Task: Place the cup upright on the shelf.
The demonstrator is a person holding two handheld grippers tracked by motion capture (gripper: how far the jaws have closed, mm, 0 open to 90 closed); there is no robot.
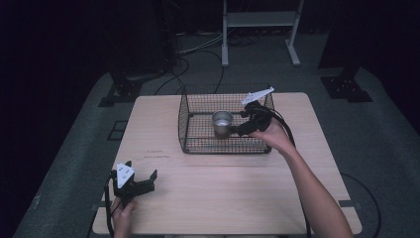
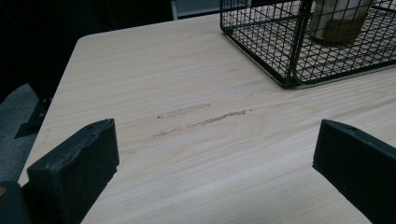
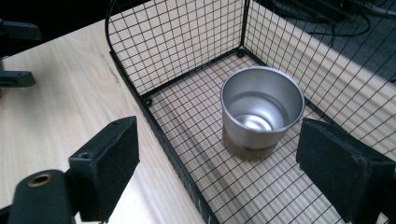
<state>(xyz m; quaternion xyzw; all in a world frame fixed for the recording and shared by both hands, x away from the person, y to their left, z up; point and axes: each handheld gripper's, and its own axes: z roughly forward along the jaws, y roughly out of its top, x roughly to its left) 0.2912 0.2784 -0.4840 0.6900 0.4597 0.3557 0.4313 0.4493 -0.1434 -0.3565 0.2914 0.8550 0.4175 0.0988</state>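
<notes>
My right gripper (image 3: 217, 163) hangs over the black wire basket (image 1: 198, 144), jaws spread wide and empty, touching nothing. The metal cup (image 3: 261, 109) stands upright on the basket floor just beyond them. My left gripper (image 1: 141, 181) rests low at the table's (image 1: 223, 193) near left corner, jaws likewise wide open, holding nothing.

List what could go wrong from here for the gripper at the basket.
1. The right gripper is open beside the metal cup in the wire basket; if it closes off-centre, a jaw may push the upright cup over.
2. Its jaws sit close to the basket's mesh walls and might snag the wire, dragging the basket across the table.
3. The left gripper rests far away, so nothing steadies the basket.
</notes>
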